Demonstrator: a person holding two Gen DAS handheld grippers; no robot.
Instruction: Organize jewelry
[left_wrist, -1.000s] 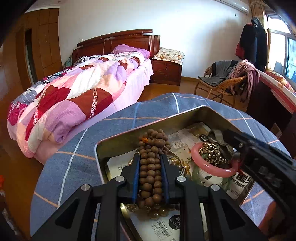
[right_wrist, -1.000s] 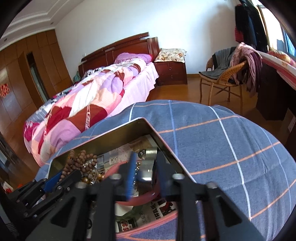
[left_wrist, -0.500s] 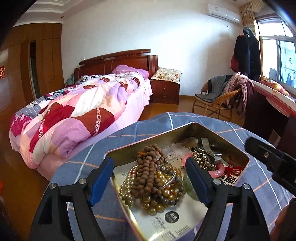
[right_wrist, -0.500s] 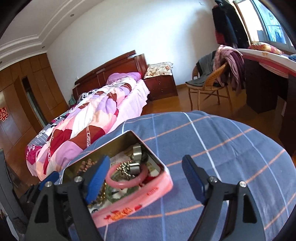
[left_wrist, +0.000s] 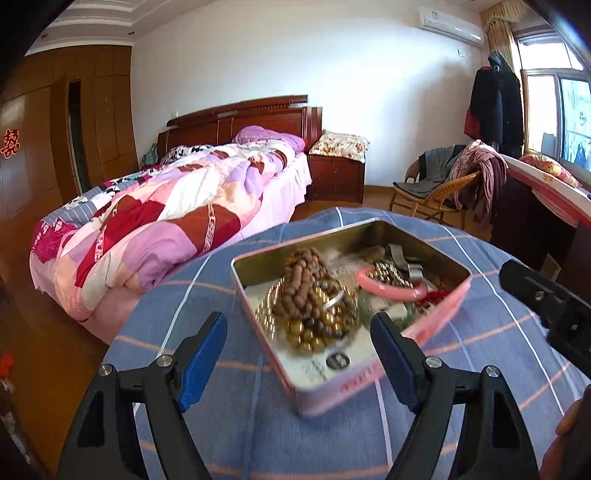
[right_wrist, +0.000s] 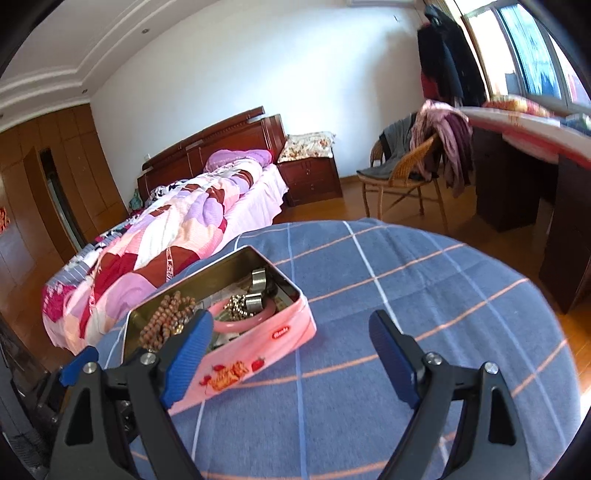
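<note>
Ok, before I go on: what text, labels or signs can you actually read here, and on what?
Red oval logo on the pink tin's side: lettering too blurred to read.
Printed paper and round black label lining the tin: too small to read.
Red paper character on the wardrobe: double-happiness sign "囍".

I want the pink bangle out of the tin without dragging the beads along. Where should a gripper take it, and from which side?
Probably the pink bangle is best pinched across its near arc, beside the tin wall and bare of the metal bead chain heaped inside the ring. Come from above: the walls block a side approach. The right gripper, open and empty, looks nearest.
</note>
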